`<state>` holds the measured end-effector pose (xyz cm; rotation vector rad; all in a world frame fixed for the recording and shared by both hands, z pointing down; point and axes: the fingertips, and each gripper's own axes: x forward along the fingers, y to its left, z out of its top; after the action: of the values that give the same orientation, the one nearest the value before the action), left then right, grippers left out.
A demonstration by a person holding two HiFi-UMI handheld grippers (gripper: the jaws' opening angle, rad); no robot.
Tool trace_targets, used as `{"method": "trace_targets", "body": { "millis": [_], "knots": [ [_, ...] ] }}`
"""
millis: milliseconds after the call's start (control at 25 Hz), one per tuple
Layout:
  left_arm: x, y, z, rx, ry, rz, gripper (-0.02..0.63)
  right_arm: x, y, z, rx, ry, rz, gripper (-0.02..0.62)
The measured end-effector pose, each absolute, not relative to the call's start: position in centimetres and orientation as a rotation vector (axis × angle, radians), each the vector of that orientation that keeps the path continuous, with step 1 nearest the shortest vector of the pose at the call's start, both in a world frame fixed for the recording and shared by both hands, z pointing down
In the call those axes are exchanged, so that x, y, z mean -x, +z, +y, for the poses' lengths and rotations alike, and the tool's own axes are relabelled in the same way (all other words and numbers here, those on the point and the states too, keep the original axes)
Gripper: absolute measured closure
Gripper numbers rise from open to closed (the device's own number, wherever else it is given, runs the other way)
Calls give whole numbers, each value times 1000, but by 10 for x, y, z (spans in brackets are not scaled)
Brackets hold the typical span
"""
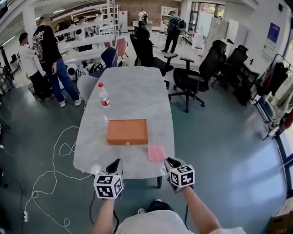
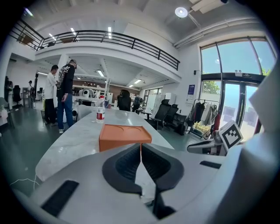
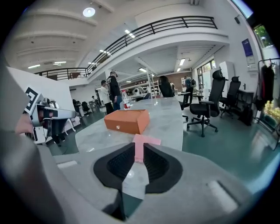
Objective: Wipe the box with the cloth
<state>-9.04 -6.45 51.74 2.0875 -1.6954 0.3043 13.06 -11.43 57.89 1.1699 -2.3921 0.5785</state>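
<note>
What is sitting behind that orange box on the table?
A clear bottle with a red cap and label stands behind the orange box, apart from it, on the marble table. The box's far wall is hidden by the box itself.

Ceiling lamps point(image 2: 181, 12) and tall windows point(image 2: 232, 83) are lighting the hall brightly. Wide-angle distortion is bending the edges, dark vignetting is ringing both gripper views, and the table point(image 3: 170, 122) is reflecting mild glare.
</note>
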Motion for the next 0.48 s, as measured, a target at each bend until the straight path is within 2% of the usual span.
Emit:
{"method": "trace_targets", "body": {
  "millis": [480],
  "knots": [
    [107,532,-105,-2074,366,-1674,591,-125,631,-153,-1156,710,-2295,488]
  ]
}}
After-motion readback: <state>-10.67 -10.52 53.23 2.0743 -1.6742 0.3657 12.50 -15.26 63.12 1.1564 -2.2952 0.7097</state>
